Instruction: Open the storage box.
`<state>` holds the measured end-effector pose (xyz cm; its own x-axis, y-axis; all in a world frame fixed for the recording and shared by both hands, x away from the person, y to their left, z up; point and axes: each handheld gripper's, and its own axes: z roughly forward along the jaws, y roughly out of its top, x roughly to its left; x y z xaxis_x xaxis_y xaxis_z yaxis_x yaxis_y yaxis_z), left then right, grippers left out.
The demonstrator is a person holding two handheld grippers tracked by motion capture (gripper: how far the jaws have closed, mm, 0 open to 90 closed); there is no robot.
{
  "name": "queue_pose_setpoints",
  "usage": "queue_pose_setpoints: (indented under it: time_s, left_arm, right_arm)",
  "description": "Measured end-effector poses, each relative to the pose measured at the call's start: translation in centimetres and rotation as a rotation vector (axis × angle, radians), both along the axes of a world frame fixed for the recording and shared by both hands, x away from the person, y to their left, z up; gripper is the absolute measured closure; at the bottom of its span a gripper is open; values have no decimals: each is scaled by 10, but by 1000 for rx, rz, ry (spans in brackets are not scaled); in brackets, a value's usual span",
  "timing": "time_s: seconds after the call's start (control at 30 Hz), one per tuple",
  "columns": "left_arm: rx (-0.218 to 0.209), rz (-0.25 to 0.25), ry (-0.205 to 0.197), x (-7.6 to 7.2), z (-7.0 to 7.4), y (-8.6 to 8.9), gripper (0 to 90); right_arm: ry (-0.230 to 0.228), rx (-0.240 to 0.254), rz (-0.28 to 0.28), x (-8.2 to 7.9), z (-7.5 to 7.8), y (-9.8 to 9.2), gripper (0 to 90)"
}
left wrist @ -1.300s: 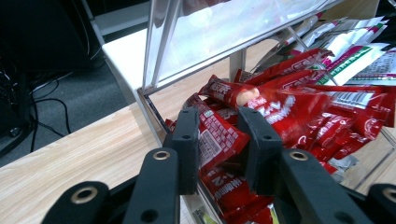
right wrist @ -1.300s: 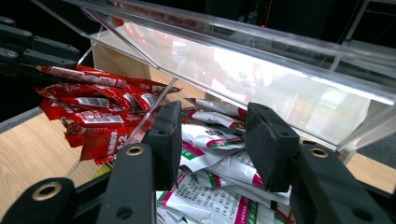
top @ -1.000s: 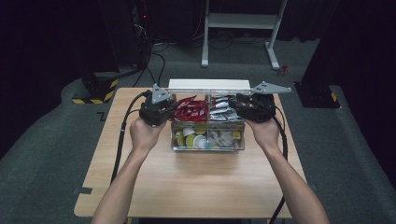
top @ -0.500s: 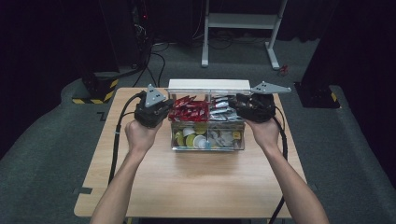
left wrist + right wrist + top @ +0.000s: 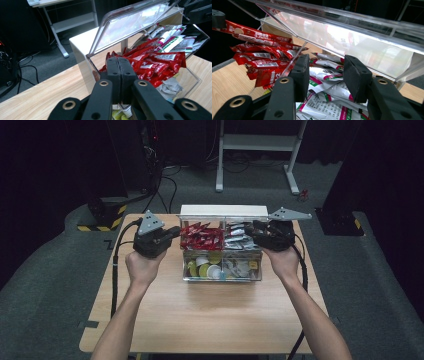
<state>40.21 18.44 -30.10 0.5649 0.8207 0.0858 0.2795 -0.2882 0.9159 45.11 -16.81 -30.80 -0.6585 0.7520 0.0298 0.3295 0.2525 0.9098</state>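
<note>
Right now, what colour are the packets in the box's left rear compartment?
Red packets, with small white print, seen best in the left gripper view.

Glossy red foil sachets [image 5: 155, 63] with white print and small barcodes fill one top compartment of the clear plastic organiser box [image 5: 222, 270]; white paper sachets [image 5: 324, 75] with green and magenta bands fill the one beside it. Lower compartments hold yellow, green and white round capsules [image 5: 206, 267] — at frame centre. The tabletop [image 5: 210, 315] is pale wood grain; matte black gripper jaws sit at both gripper views' bottom edges.
</note>
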Motion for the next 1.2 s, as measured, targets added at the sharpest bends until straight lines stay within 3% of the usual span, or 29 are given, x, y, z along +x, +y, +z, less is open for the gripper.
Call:
queue_pose_setpoints:
  time_s: [0.57,0.93,1.2]
  left_arm:
    - [-76,-4,-22,-16,8,26,891]
    - [-96,7,-31,-26,9,39,891]
    - [-145,8,-36,-34,8,53,892]
  right_arm:
    - [6,0,0,0,1,0,566]
    - [8,0,-3,0,1,0,564]
    - [12,-1,-6,0,1,1,564]
